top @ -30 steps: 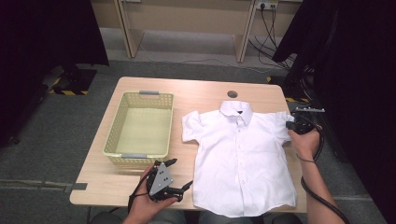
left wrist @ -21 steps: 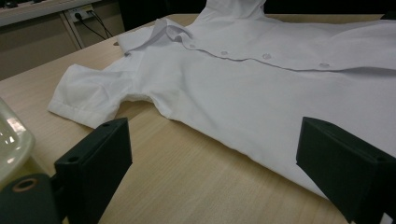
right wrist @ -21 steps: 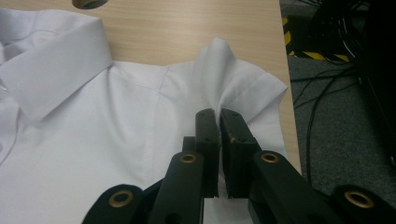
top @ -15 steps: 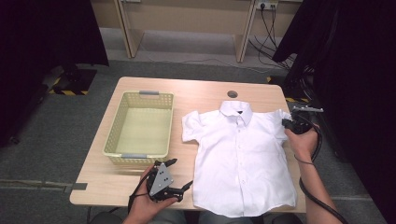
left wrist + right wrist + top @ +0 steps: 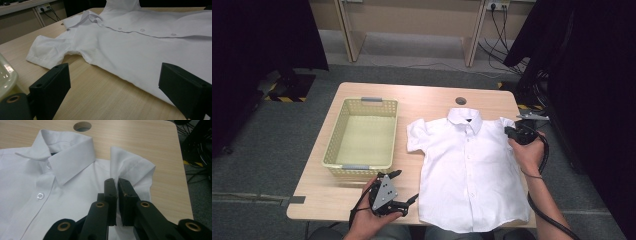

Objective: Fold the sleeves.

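Nearest, left gripper (image 5: 404, 192) spread wide, holding nothing, by table (image 5: 427, 97) front edge. Beyond, white shirt (image 5: 469, 170) flat, face up, right of empty basket (image 5: 362, 132). Farther right, right gripper (image 5: 116, 181) clenched on shirt's sleeve (image 5: 135, 168), lifting fold. Likely slip with so thin a pinch; possible dragging of whole shirt askew.

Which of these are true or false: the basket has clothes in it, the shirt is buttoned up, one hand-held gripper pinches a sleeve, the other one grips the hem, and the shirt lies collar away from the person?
1. The basket holds clothes. False: nothing lies in it.
2. The white shirt lies flat and buttoned. True.
3. The right hand-held gripper is shut on the shirt's sleeve. True.
4. The left hand-held gripper grips the hem. False: its jaws stand open over the table, beside the shirt.
5. The collar points away from the person. True.
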Motion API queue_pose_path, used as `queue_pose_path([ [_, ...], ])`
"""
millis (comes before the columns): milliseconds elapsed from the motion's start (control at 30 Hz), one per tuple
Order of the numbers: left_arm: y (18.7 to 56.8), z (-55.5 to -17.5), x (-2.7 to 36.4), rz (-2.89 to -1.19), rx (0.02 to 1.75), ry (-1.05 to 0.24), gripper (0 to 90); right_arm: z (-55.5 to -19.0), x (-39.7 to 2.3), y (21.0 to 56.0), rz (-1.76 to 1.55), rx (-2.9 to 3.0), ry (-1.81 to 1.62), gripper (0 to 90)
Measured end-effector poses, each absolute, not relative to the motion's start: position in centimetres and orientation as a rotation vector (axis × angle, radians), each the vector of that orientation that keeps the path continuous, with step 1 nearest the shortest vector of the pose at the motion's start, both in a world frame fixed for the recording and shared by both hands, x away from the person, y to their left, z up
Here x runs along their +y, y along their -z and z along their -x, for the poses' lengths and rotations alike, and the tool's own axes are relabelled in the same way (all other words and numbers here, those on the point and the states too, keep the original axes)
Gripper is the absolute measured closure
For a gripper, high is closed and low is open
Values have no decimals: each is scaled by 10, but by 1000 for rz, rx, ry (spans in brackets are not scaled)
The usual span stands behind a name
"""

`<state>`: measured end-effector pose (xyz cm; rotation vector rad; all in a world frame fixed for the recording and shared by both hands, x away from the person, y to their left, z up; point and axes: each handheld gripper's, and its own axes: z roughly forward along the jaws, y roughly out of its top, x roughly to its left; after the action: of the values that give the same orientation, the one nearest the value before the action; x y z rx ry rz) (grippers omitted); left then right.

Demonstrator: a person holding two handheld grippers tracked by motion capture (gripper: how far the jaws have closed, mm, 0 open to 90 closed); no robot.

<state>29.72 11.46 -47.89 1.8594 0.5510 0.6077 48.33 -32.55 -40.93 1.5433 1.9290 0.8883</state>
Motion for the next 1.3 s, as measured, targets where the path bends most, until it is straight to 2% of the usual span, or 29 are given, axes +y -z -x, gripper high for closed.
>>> queue_pose_path([
  [867,479,-297,114,-1861,545,-616,99,-478,-292,432,-1466,2071,-877,840],
  [1300,479,-297,114,-1862,546,-616,98,-472,-283,435,-1441,2129,-932,761],
])
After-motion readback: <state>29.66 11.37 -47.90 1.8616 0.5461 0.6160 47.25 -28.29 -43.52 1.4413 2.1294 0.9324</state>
